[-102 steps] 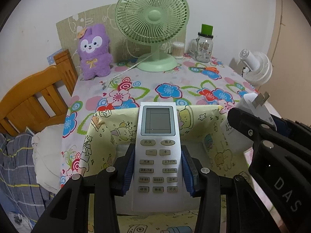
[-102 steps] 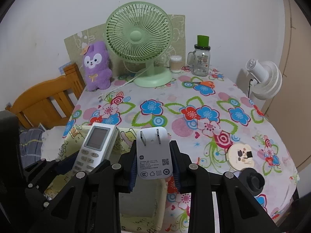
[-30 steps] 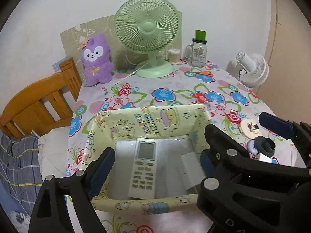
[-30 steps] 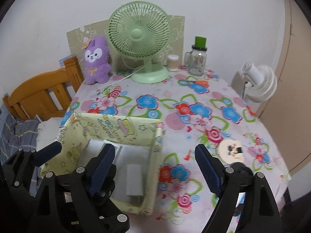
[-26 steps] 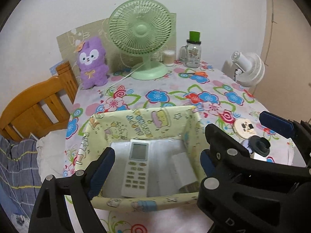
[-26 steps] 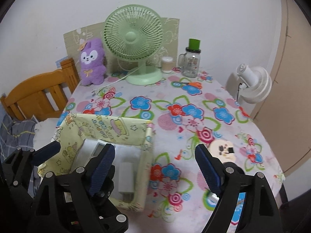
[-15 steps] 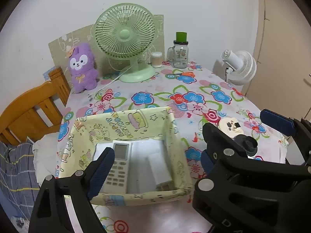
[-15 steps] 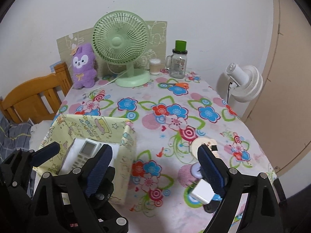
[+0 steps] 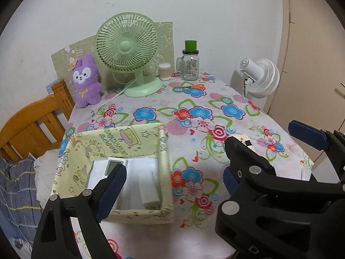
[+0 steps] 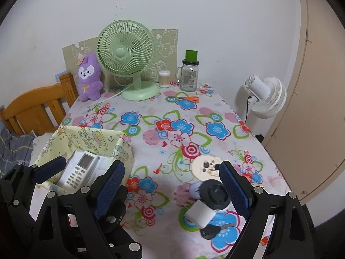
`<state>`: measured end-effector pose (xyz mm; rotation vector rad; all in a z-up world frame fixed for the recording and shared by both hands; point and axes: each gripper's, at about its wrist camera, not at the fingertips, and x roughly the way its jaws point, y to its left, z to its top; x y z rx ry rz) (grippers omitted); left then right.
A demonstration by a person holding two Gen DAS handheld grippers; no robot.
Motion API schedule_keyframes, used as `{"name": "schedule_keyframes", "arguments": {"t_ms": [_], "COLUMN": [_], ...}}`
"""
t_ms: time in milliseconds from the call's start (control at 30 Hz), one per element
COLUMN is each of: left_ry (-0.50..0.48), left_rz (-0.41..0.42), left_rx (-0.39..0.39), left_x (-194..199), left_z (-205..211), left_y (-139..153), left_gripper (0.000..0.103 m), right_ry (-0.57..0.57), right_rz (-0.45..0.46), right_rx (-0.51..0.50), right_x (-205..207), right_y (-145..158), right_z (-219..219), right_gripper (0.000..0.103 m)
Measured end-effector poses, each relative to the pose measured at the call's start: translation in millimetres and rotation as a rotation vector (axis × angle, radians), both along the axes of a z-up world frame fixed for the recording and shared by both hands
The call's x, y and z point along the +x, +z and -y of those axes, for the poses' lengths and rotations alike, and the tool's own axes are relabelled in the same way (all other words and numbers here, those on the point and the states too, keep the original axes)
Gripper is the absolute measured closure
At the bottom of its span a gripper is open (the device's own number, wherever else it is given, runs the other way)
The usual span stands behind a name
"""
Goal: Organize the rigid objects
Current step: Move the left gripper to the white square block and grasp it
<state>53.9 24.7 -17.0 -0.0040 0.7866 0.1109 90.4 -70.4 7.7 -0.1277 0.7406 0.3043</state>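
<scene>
Both hand-held grippers, left [image 9: 172,185] and right [image 10: 170,185], we find spread apart, empty. Remote [image 10: 78,170] and charger [image 9: 148,188] lie in the fabric bin [image 9: 165,151] at 9 o'clock, sorted, we judge. Loose bits, including a key [image 10: 212,231], wait at 5 o'clock. Floral surface [image 10: 151,116]; green fan [image 10: 126,58] at 12, against white wall.

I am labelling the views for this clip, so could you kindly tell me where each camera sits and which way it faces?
Left wrist: on the left gripper, angled down at the yellow fabric box; its open fingers and the right gripper show.
Right wrist: on the right gripper, angled down over the floral tablecloth; its open fingers and the left gripper show.
Shared: box, remote control, green fan.
</scene>
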Motion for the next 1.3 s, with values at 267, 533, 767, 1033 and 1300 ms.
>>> {"name": "schedule_keyframes", "arguments": {"t_ms": [267,533,767,1033,1300], "left_ry": [-0.017,-0.03,-0.035,-0.031,-0.037], "left_rz": [0.01,-0.002,0.005,-0.011,-0.021], "left_rx": [-0.018,-0.031,-0.042,-0.062,-0.076], "left_x": [-0.7,0.6,2.8,10.2,16.4], "left_z": [32.5,50.5,62.2,73.9,84.5], "left_y": [-5.2,-16.2,-26.4,-42.2,-67.3], "left_gripper": [0.01,0.01,0.011,0.011,0.011], "right_ry": [0.007,0.002,0.02,0.03,0.029], "right_rz": [0.011,0.002,-0.002,-0.014,-0.02], "right_rx": [-0.001,0.0,0.006,0.027,0.029], "right_x": [-2.7,-2.0,0.9,6.5,13.1], "right_y": [-4.0,-15.5,-26.2,-41.1,-65.6], "right_z": [24.6,47.5,61.8,80.9,99.1], "right_gripper": [0.012,0.012,0.012,0.012,0.012]}}
